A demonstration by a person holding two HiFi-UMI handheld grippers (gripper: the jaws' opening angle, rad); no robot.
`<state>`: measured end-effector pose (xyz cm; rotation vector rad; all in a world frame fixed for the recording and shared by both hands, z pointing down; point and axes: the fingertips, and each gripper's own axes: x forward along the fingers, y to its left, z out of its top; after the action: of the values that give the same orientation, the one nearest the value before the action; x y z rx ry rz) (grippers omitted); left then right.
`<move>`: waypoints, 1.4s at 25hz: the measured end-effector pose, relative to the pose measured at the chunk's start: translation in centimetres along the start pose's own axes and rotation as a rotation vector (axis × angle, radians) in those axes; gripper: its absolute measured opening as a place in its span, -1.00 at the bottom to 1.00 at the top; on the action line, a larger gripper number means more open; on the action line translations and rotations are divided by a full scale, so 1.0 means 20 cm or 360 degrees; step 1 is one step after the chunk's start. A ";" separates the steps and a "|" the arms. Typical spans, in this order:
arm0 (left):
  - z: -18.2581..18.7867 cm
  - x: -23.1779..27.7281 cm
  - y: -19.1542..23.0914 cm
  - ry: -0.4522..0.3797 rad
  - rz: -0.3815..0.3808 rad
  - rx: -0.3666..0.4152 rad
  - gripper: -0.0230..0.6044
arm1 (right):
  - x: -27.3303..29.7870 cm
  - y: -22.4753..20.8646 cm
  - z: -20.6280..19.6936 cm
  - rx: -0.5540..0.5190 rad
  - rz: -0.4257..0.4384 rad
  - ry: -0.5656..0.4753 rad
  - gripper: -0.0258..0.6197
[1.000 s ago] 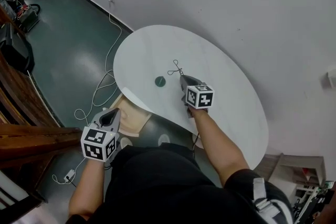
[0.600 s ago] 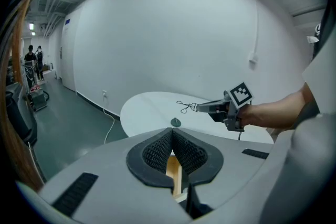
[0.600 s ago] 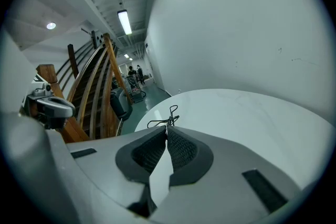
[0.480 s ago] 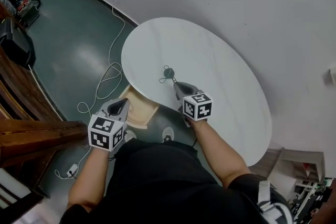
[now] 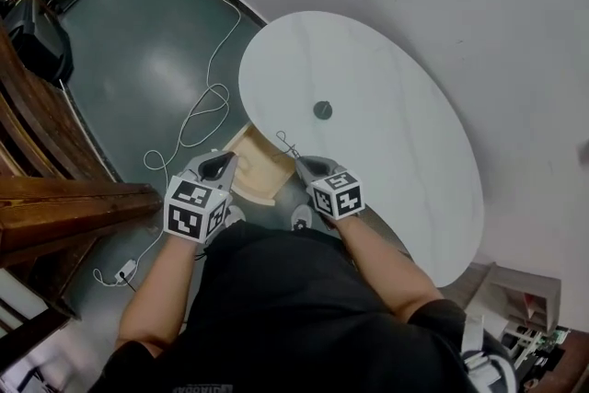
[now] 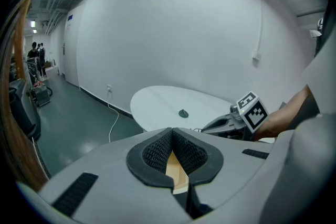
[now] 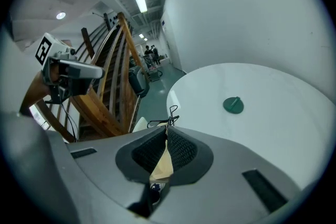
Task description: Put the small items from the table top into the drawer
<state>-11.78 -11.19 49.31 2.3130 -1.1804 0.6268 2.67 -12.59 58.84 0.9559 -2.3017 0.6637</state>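
A thin black wire item (image 5: pixel 287 144) sticks out from the tips of my right gripper (image 5: pixel 299 162), which is shut on it just off the near edge of the white oval table (image 5: pixel 396 161). In the right gripper view the wire item (image 7: pixel 167 117) loops out beyond my right gripper (image 7: pixel 167 129). Below it an open pale wooden drawer (image 5: pixel 255 184) juts from under the table. A small green disc (image 5: pixel 323 109) (image 7: pixel 233 105) lies on the table top. My left gripper (image 5: pixel 224 160) (image 6: pixel 171 131) hangs shut and empty over the drawer's left side.
A white cable (image 5: pixel 198 120) snakes over the dark green floor to a wall socket. Dark wooden stair rails (image 5: pixel 64 198) stand at the left. The person's shoes (image 5: pixel 299 217) are under the table edge. A white wall runs behind the table.
My right gripper has carried the wire item from over the table, past the green disc, to the near edge above the drawer. The left gripper has shifted slightly toward the drawer.
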 end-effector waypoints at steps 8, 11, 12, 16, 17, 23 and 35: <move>-0.10 -0.09 0.08 0.0014 0.0036 -0.0058 -0.88 | 0.24 0.24 -0.22 -0.0121 0.0164 0.0266 -0.87; -0.15 -0.11 0.08 0.0041 0.0037 -0.0035 -0.88 | 0.36 0.23 -0.29 -0.0139 0.0148 0.0356 -0.87; -0.17 -0.12 0.09 0.0051 0.0042 -0.0035 -0.88 | 0.40 0.23 -0.31 -0.0141 0.0137 0.0380 -0.87; -0.23 -0.15 0.13 0.0080 0.0065 -0.0072 -0.88 | 0.55 0.18 -0.38 -0.0113 0.0076 0.0455 -0.87; -0.25 -0.15 0.14 0.0089 0.0069 -0.0079 -0.88 | 0.58 0.16 -0.39 -0.0092 0.0059 0.0468 -0.87; -0.31 -0.17 0.18 0.0156 0.0076 -0.0090 -0.88 | 0.75 0.07 -0.49 -0.0033 -0.0053 0.0557 -0.87; -0.40 -0.18 0.27 0.0227 0.0094 -0.0149 -0.88 | 1.05 -0.03 -0.64 -0.0468 -0.0138 0.0836 -0.87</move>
<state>-19.62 -7.05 54.51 2.1253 -1.1886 0.7292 -5.58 -14.93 81.97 0.6449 -1.8163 0.4549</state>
